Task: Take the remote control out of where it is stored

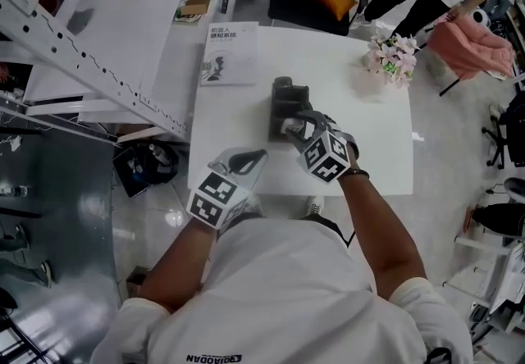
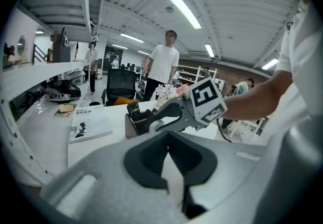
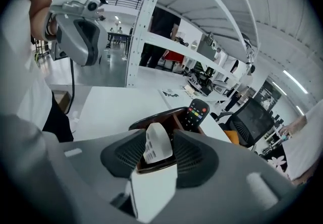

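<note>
The right gripper (image 1: pixel 295 126) stands wide open over the dark holder (image 3: pixel 150 118) on the white worktop (image 1: pixel 369 133). Its jaws straddle a white remote (image 3: pixel 155 148) that stands upright in the near compartment, and neither pad presses on it yet. A black remote (image 3: pixel 196 114) stands in the compartment just behind. The left gripper (image 2: pixel 168 137) hangs near the worktop's front edge, jaws drawn together on nothing, well clear of the holder. Closing now could pinch the holder's wall along with the remote (the pads sit low beside its rim). With nothing bracing it, the holder might then lift or tip, spilling the black remote.
</note>
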The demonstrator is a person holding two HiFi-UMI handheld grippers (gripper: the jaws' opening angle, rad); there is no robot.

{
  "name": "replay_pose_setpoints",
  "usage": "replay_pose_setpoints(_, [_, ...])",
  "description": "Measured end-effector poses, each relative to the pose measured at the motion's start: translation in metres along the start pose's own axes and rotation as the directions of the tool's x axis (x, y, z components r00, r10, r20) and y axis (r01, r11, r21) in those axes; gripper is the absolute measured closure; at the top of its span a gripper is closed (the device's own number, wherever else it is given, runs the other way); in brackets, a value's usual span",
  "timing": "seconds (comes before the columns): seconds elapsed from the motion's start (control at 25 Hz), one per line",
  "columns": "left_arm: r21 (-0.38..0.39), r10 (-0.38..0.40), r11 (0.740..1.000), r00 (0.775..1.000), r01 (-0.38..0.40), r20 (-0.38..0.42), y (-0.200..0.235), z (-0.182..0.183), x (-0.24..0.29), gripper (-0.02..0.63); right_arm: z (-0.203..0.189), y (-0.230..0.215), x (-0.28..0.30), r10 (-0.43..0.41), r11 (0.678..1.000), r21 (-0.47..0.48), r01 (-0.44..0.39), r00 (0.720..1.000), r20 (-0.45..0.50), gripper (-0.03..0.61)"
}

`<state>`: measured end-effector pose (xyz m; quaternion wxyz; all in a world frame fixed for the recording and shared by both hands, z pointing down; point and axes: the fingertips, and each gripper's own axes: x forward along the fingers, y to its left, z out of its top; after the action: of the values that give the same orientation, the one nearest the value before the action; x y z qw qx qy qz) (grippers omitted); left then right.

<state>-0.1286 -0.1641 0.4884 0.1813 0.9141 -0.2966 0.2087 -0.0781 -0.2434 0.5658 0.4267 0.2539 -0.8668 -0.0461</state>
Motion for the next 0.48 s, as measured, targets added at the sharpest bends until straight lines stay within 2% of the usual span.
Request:
replay_pose_setpoints(0.16, [-0.016,0.011,1.000,1.000,-0.011,0.019,-0.003,0.004,0.003,0.612,-0.007,0.002,0.003,0.027,0.999,-0.039,-0.028,0.999,-0.031,0.434])
replay_pose_setpoints(0.48, [-0.059,0.056,0.997,0.998,-0.055,0.028,0.001,0.002,0.010,0.612,-0.003,0.007,-0.010,0.071,0.996,-0.057,-0.071,0.997,-0.013,0.472])
